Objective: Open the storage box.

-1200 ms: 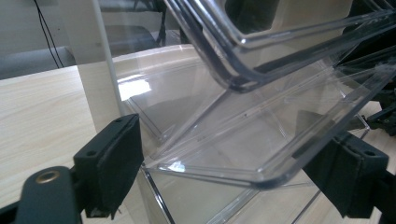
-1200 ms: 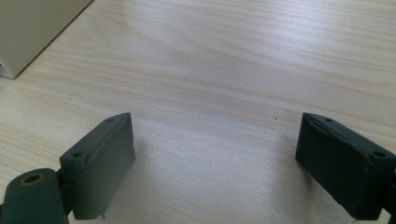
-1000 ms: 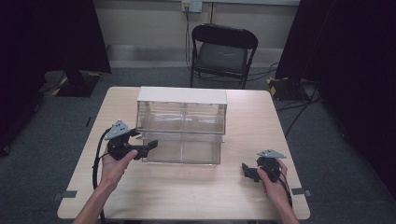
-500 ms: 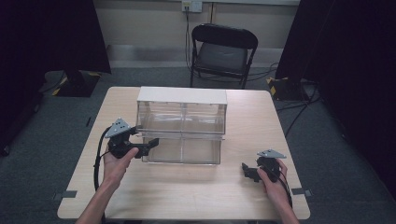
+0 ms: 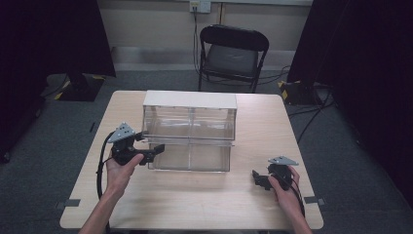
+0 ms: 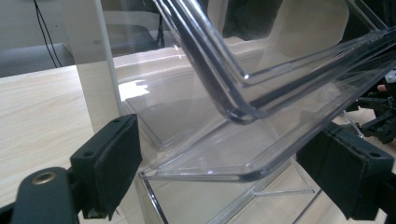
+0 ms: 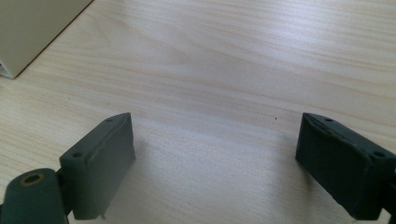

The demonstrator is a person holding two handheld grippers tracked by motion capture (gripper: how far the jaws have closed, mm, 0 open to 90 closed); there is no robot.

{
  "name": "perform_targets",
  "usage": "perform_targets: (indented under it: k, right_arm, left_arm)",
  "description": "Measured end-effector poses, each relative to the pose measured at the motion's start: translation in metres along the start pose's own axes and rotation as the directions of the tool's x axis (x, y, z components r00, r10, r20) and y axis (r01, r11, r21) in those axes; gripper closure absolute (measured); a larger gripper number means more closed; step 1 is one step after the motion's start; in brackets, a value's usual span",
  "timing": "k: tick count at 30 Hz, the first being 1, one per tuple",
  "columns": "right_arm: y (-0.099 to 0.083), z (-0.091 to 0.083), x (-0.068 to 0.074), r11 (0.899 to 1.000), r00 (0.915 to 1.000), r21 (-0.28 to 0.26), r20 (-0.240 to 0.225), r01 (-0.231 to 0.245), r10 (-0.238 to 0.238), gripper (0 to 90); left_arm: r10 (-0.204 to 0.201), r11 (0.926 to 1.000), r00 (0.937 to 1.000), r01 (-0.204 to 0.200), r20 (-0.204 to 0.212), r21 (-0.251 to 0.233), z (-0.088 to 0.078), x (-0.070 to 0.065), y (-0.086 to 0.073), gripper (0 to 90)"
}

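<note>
High view: a person's two forearms reach in from the near edge of a light wooden bench [image 5: 195, 204], each hand holding a black two-jaw gripper. At near right, the right hand [image 5: 284, 189] rests on the bench with the right gripper [image 5: 255, 177], jaws pointing left and spread wide apart on nothing; the right gripper view shows bare wood grain between the two black pads [image 7: 100, 161], with a corner of a cream panel at the upper left. Slightly farther, at left, the left hand [image 5: 122, 168] holds the left gripper [image 5: 157, 150] at the near left corner of a clear plastic drawer unit [image 5: 190, 131], its jaws pointing right. In the left gripper view the jaws stand open, one pad [image 6: 109, 161] on each side of the rounded lower edge of a transparent drawer [image 6: 243, 102], which sits tilted across the frame; whether the pads touch the plastic cannot be told. The drawer unit stands mid-bench with a cream top and the lower drawers drawn out toward the near side. Beyond the far edge of the bench, a black folding chair [image 5: 233, 56] sits on grey carpet before a pale wall, with dark curtains to either side.
</note>
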State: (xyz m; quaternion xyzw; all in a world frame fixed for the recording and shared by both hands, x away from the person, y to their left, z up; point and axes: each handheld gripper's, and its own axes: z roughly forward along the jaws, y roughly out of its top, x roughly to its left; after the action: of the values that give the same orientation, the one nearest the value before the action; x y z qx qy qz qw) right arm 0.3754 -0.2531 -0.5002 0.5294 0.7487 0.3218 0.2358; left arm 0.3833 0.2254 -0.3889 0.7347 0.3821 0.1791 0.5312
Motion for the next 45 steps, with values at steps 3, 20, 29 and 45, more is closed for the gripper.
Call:
perform_targets:
  k: [3,20,29,45]
  right_arm:
    - [0.0,0.0,0.0,1.0,1.0,0.0,0.0,0.0,0.0,10.9]
    - [0.0,0.0,0.0,1.0,1.0,0.0,0.0,0.0,0.0,10.8]
    - [0.0,0.0,0.0,1.0,1.0,0.0,0.0,0.0,0.0,10.9]
    - [0.0,0.0,0.0,1.0,1.0,0.0,0.0,0.0,0.0,10.9]
  left_arm:
    - [-0.001,1.0,1.0,0.001,0.001,0.002,-0.0001,0.0001,0.0002,14.0]
    - [-0.009,1.0,0.9999,0.009,0.009,0.001,-0.0005,0.0009,0.0005,14.4]
    - [-0.006,1.0,0.9999,0.006,0.01,0.005,-0.0007,0.0015,0.001,14.5]
    - [-0.006,1.0,0.9999,0.006,0.011,0.007,-0.0008,0.0018,0.0013,15.1]
